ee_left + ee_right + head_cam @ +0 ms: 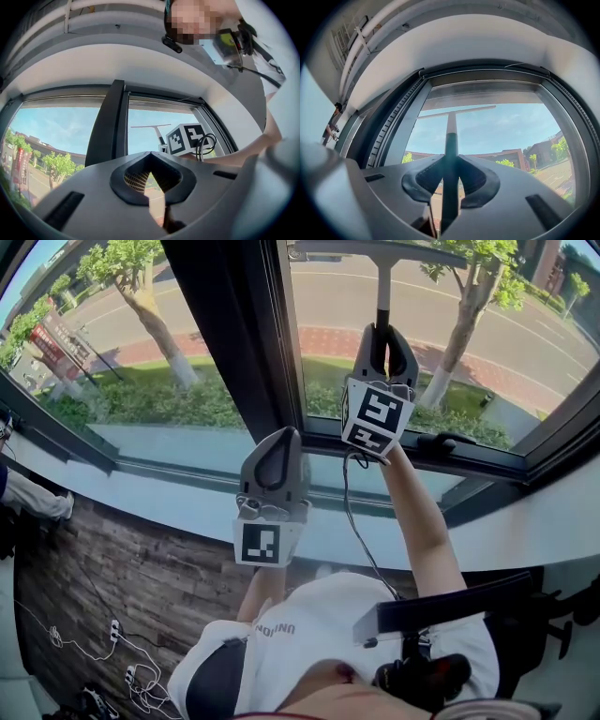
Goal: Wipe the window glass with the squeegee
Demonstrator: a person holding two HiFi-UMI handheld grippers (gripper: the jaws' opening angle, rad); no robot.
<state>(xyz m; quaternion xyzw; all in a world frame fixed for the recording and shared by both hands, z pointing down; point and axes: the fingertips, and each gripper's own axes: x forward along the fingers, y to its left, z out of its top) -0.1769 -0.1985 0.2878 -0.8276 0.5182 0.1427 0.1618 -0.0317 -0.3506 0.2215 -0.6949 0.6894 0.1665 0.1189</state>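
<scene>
The squeegee has a dark handle (382, 310) and a long pale blade (375, 251) pressed high on the right window pane (469, 324). My right gripper (382, 332) is shut on the handle. In the right gripper view the handle (450, 154) runs up between the jaws of my right gripper (450, 161) to the crossbar blade (457, 111) against the sky. My left gripper (279, 437) is lower, in front of the dark mullion (230, 334), shut with nothing in it. In the left gripper view my left gripper (150, 157) has its tips touching, and the squeegee (152, 126) shows beyond.
A pale window sill (159, 498) runs under both panes. A black window handle (448, 441) sits on the lower frame at the right. Cables and plugs (117, 638) lie on the wooden floor. A black stand (450, 607) is at the lower right. Another person's leg (33, 498) is at the left.
</scene>
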